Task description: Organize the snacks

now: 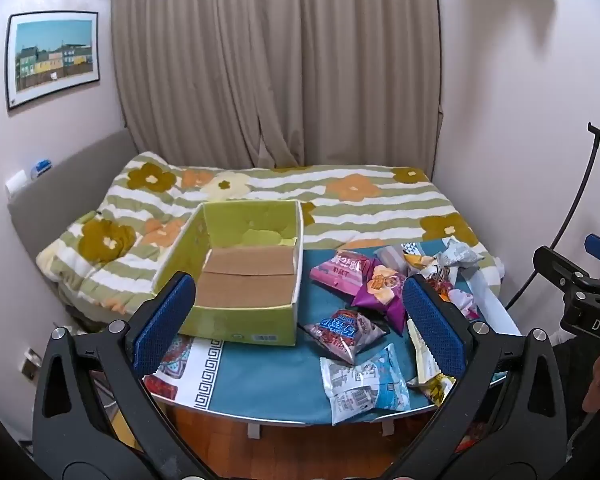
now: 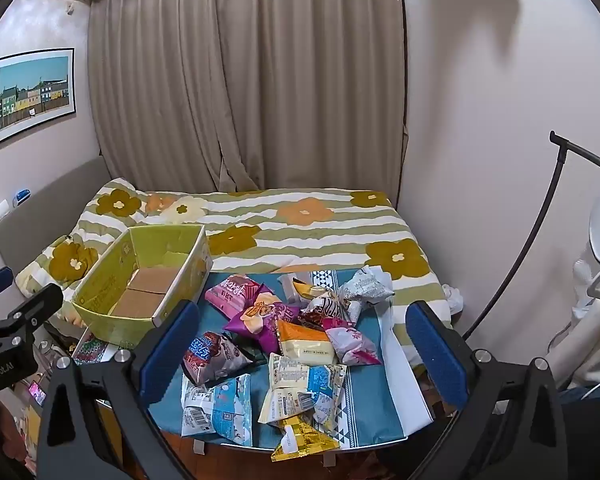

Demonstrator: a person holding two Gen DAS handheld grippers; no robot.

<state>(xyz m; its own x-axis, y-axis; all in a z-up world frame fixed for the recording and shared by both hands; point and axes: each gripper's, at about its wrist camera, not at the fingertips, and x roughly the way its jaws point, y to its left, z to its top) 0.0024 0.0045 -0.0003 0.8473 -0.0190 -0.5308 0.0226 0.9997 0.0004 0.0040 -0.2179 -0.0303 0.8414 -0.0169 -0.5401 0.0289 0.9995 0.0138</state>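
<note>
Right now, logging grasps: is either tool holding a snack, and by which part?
Nothing is held. The left tool and right tool both stand open above the table, empty.

A home bedroom: bed (image 1: pixel 340 208), curtains (image 1: pixel 276 64), framed picture (image 1: pixel 54 58).

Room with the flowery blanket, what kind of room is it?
Most likely a bedroom at home. A bed with a green-and-white striped flowery quilt fills the back, long beige curtains hang behind it, and a framed picture of colourful houses hangs on the wall.
</note>
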